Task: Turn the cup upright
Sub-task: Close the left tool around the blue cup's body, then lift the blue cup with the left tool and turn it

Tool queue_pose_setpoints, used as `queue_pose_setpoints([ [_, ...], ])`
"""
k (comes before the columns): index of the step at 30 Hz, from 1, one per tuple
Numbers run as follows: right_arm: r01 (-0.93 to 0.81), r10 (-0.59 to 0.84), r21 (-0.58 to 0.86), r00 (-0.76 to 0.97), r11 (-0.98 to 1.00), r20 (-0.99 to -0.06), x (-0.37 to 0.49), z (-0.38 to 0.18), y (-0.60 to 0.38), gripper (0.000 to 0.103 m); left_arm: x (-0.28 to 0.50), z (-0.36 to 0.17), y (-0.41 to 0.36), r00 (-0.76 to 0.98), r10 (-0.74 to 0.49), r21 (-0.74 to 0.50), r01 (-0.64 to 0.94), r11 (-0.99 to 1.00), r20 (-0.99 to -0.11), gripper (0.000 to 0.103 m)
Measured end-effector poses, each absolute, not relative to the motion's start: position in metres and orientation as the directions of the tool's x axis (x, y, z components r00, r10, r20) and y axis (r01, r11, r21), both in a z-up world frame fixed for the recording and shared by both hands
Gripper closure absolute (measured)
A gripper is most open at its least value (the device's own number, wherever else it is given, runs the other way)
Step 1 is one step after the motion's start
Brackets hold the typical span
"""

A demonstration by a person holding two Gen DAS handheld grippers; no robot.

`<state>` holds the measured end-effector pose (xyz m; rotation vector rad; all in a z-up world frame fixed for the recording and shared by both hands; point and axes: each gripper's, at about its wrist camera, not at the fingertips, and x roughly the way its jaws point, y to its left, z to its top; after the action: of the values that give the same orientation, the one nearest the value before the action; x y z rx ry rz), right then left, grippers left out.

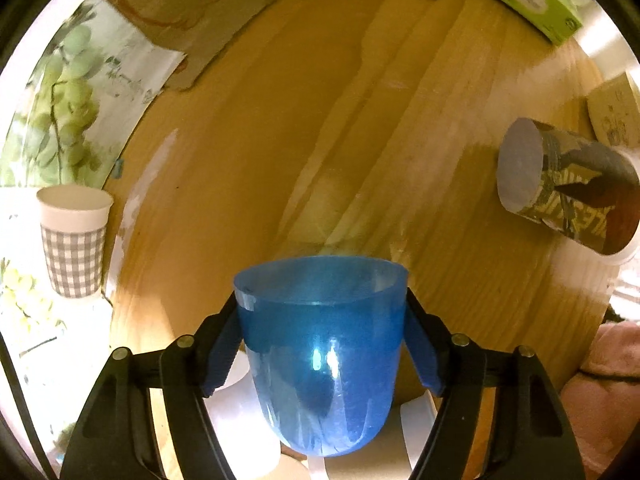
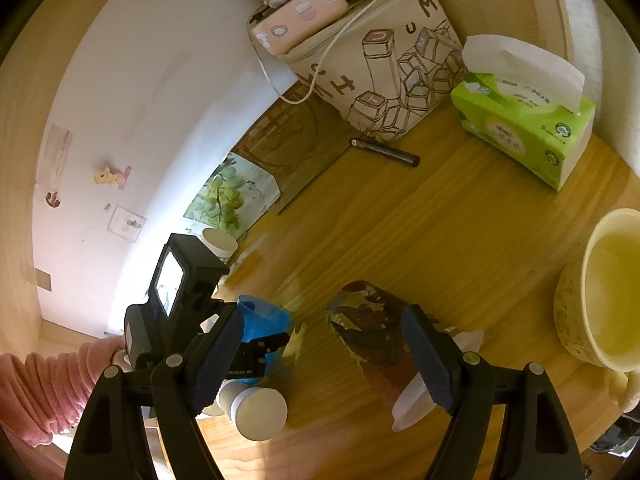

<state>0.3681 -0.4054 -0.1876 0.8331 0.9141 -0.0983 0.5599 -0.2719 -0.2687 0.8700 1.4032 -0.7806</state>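
My left gripper (image 1: 322, 328) is shut on a translucent blue cup (image 1: 320, 356), held mouth up above the wooden table (image 1: 340, 128); it also shows in the right wrist view (image 2: 260, 328). A patterned paper cup (image 1: 568, 192) lies on its side at the table's right. In the right wrist view this patterned cup (image 2: 372, 336) lies between my right gripper's (image 2: 320, 356) open fingers, mouth toward the camera. The fingers stand either side of it, apart from it.
A checked paper cup (image 1: 74, 236) stands at the left edge. A green tissue box (image 2: 524, 128), a dark pen (image 2: 384, 152), a printed bag (image 2: 380, 68) and a large cream mug (image 2: 600, 292) sit around the table. White cups (image 2: 260, 408) lie near the front edge.
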Motion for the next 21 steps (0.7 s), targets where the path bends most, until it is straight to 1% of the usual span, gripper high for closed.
queue_pose_setpoints([
  [5, 0.393, 0.274, 0.601, 0.628, 0.696, -0.728, 0.369, -0.186, -0.402, 0.021, 0.571, -0.258, -0.266, 0.034, 0.036, 0.049, 0.831, 0.554, -0.999, 0.027],
  [8, 0.378, 0.285, 0.604, 0.628, 0.702, -0.724, 0.37, -0.184, -0.4, 0.021, 0.582, -0.241, -0.261, 0.046, 0.01, 0.043, 0.8, 0.599, -0.999, 0.027],
  [15, 0.309, 0.315, 0.601, 0.629, 0.737, -0.71, 0.37, -0.174, -0.388, 0.021, 0.579, -0.199, -0.24, 0.1, -0.042, 0.046, 0.741, 0.67, -0.994, 0.028],
  [21, 0.246, 0.337, 0.592, 0.631, 0.768, -0.699, 0.368, -0.163, -0.377, 0.021, 0.546, -0.165, -0.227, 0.15, -0.069, 0.053, 0.683, 0.728, -0.986, 0.027],
])
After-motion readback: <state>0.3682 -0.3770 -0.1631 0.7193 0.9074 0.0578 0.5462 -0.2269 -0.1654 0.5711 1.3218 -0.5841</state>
